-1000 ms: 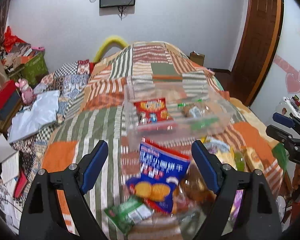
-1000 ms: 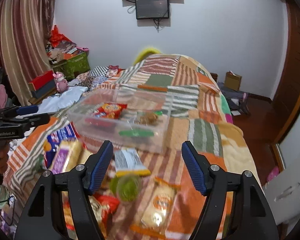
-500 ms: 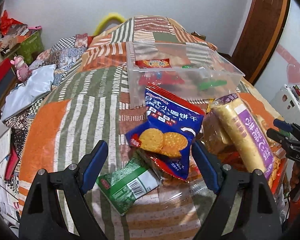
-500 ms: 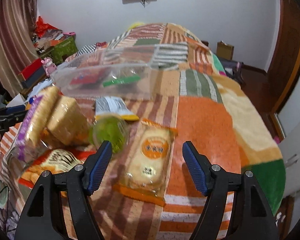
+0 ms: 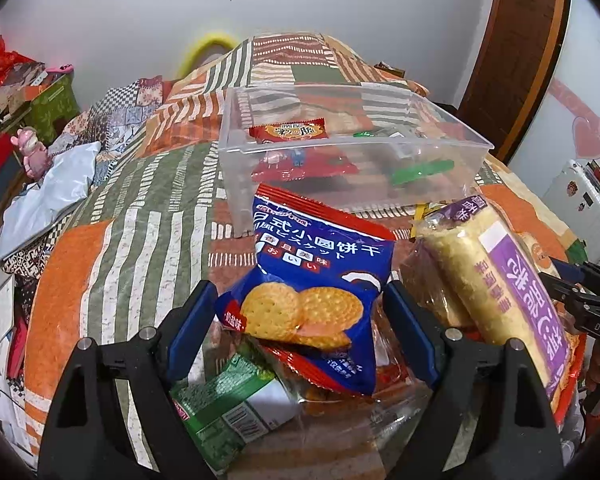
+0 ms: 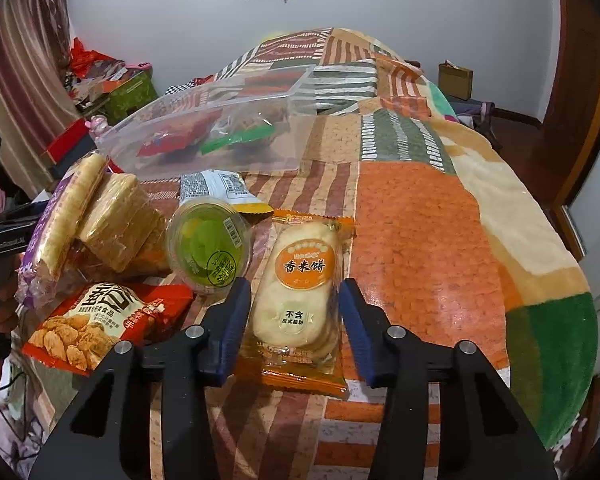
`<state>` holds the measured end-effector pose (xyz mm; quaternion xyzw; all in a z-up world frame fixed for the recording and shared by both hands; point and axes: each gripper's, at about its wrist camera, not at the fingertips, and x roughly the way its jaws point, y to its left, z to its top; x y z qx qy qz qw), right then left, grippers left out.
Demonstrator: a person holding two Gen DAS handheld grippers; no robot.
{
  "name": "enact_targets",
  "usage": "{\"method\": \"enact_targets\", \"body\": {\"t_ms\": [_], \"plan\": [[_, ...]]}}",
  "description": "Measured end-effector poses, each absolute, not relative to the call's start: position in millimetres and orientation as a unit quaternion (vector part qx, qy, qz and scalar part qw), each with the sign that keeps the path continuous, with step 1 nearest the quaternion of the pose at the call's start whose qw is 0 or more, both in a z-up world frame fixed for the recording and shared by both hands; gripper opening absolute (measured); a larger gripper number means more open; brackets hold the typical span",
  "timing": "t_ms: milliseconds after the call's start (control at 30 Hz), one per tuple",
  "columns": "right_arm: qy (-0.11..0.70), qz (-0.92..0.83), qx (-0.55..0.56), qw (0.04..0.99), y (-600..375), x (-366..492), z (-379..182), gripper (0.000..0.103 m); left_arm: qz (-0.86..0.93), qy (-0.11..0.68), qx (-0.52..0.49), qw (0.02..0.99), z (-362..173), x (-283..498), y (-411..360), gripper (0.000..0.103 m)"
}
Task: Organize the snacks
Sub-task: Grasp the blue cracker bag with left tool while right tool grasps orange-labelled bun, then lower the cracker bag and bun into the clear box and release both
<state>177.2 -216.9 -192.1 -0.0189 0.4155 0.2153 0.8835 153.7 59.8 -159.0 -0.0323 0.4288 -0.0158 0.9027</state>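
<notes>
patchwork bed quilt (image 6: 428, 216); clear bin (image 5: 340, 152) behind snack pile; left gripper (image 5: 300, 332) wide around blue biscuit bag (image 5: 312, 288); right gripper (image 6: 292, 320) wide astride rice cracker pack (image 6: 300, 288); slick wrappers may slip when squeezed

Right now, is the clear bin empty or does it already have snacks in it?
Partly filled: the clear bin holds a red packet and a green one.

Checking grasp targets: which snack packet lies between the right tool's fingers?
The orange rice-cracker packet, lying flat on the blanket between the open right tool; the green jelly cup and red packet sit leftward.
</notes>
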Motion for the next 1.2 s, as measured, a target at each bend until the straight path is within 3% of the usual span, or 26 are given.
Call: {"method": "enact_targets", "body": {"t_ms": [200,400,1200], "plan": [[0.413,0.215,-0.005,0.885,-220,177,-190,0.035,-0.009,0.414,-0.019,0.910,-157,150,58,0.074],[0.401,0.215,0.001,0.891,-222,176,-183,0.033,0.002,0.395,-0.013,0.919,-150,138,59,0.070],[0.299,0.265,0.018,0.917,-184,204,-105,0.033,0.007,0.322,-0.048,0.946,-84,130,73,0.070]]}}
